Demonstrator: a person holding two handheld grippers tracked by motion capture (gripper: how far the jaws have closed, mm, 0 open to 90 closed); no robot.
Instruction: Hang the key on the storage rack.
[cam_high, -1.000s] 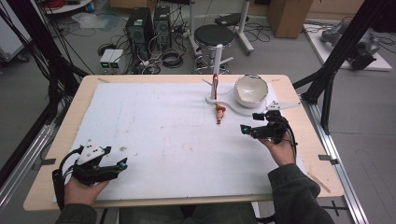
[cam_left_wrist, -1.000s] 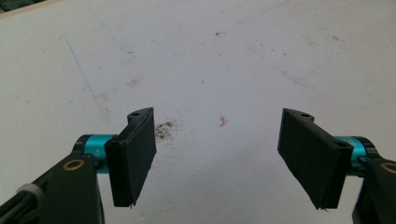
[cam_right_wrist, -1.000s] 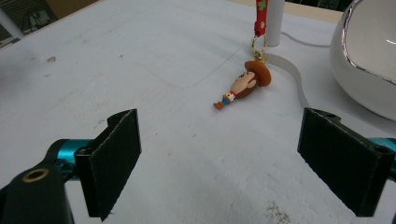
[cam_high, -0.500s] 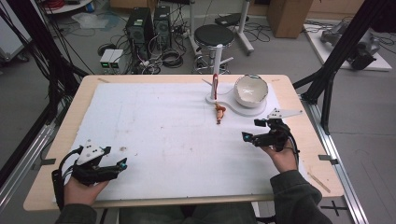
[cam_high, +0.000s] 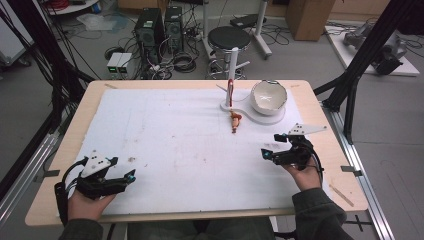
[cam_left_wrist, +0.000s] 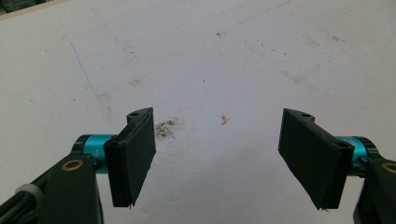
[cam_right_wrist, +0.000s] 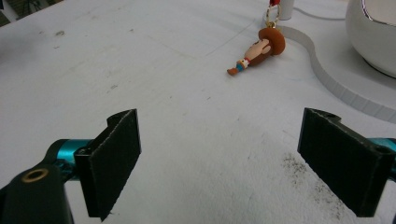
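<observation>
A small toy figure with a brown hat (cam_high: 235, 121) lies on the white mat, its key ring towards a white post (cam_high: 230, 91); in the right gripper view the figure (cam_right_wrist: 256, 49) lies ahead, well beyond the jaws. My right gripper (cam_high: 271, 145) rests at the right of the mat, open and holding nothing (cam_right_wrist: 229, 158). At the front left corner, my left gripper (cam_high: 124, 168) is also open, with only stained mat between its jaws (cam_left_wrist: 224, 154).
A white bowl (cam_high: 268, 96) sits on a curved white base (cam_high: 252, 117) at the back right, beside the post. The bowl's side (cam_right_wrist: 373, 37) rises at the top right of the right gripper view. The wooden table edge (cam_high: 345, 165) runs right of my right hand.
My right gripper has drawn back towards the near edge, away from the bowl and the figure. The left gripper has not moved.
</observation>
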